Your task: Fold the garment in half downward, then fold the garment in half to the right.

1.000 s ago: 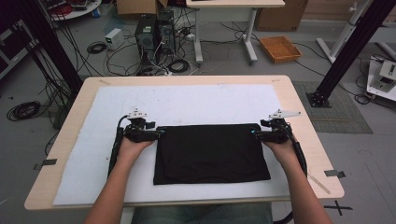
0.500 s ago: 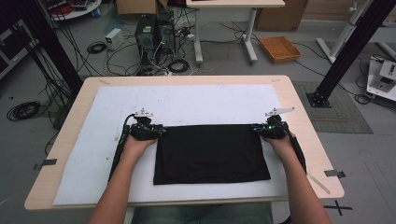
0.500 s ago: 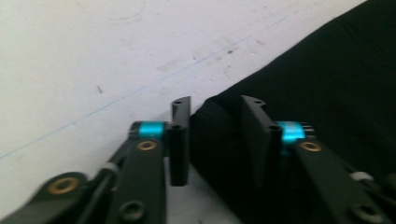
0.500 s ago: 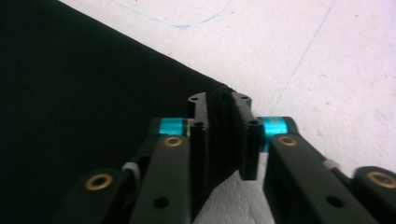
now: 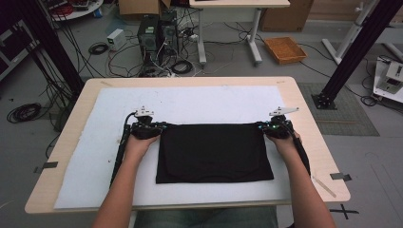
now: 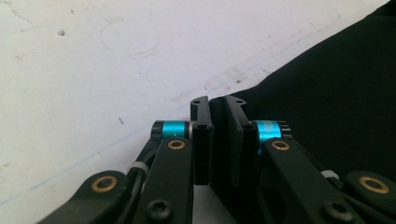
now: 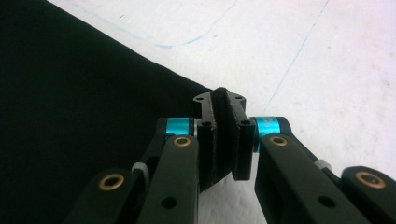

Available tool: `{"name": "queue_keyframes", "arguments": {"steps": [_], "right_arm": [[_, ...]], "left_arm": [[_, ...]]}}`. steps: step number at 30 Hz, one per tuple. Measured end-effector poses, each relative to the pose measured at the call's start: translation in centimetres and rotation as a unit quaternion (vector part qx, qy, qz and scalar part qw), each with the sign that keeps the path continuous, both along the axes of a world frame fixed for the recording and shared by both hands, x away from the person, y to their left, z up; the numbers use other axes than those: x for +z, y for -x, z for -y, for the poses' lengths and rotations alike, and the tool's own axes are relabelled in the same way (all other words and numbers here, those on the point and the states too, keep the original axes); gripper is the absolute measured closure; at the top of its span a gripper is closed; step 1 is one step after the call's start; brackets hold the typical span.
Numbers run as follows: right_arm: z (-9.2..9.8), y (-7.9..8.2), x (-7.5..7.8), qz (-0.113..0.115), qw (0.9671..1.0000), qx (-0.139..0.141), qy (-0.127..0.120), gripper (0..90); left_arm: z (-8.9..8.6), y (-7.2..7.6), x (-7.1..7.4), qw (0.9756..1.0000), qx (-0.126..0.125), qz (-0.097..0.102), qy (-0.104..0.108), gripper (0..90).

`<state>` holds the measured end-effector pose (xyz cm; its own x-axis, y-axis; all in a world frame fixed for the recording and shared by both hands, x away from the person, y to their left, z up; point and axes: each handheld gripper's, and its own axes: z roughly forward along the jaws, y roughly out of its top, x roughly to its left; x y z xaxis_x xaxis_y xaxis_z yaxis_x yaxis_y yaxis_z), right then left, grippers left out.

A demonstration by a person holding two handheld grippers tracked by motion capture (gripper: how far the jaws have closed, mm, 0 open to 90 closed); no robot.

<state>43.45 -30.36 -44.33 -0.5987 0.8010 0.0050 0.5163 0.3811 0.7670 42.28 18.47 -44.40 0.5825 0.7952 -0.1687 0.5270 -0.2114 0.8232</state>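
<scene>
A black cloth lies flat and folded on the white mat, near the table's front. My left gripper is shut on the cloth's far left corner; in the left gripper view its jaws pinch the black cloth between them at the gripper's tip. My right gripper is shut on the far right corner. In the right gripper view a fold of the black cloth bulges out between the closed jaws at the gripper's tip. Both hands hold the grippers low, at the mat.
The wooden table shows bare margins around the mat. Bits of tape sit at its right edge. Behind the table are computer towers, cables, another desk and an orange tray on the floor. A black frame post stands at right.
Both grippers have slid toward the far side of the table, drawing the cloth's far edge with them. The cloth now lies a little farther from the front edge.
</scene>
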Motion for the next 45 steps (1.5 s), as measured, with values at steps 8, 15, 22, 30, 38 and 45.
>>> {"name": "queue_keyframes", "arguments": {"steps": [8,15,22,30,38,45], "right_arm": [[-0.4,-0.7,0.5,0.009,0.9999,-0.010,0.007,74.7],[0.1,0.7,2.0,0.020,0.9991,-0.029,-0.023,35.4],[-0.2,3.5,3.5,0.036,0.9970,0.006,-0.068,26.9],[-0.5,5.1,4.6,0.050,0.9934,0.039,-0.095,21.7],[-0.9,5.4,5.0,0.053,0.9924,0.049,-0.099,20.9],[-1.1,5.3,5.6,0.059,0.9912,0.055,-0.104,20.9]], "left_arm": [[-0.4,-0.2,0.2,0.9999,0.008,-0.006,0.002,72.9],[-1.4,2.1,1.8,0.9992,0.013,0.019,0.032,43.4],[-1.6,6.2,3.6,0.9973,-0.014,0.051,0.052,26.5],[-1.9,9.4,4.1,0.9946,-0.059,0.048,0.071,19.8],[-1.9,8.9,4.3,0.9961,-0.044,0.050,0.059,19.7],[-1.6,9.4,4.6,0.9966,-0.040,0.048,0.053,19.7]]}}
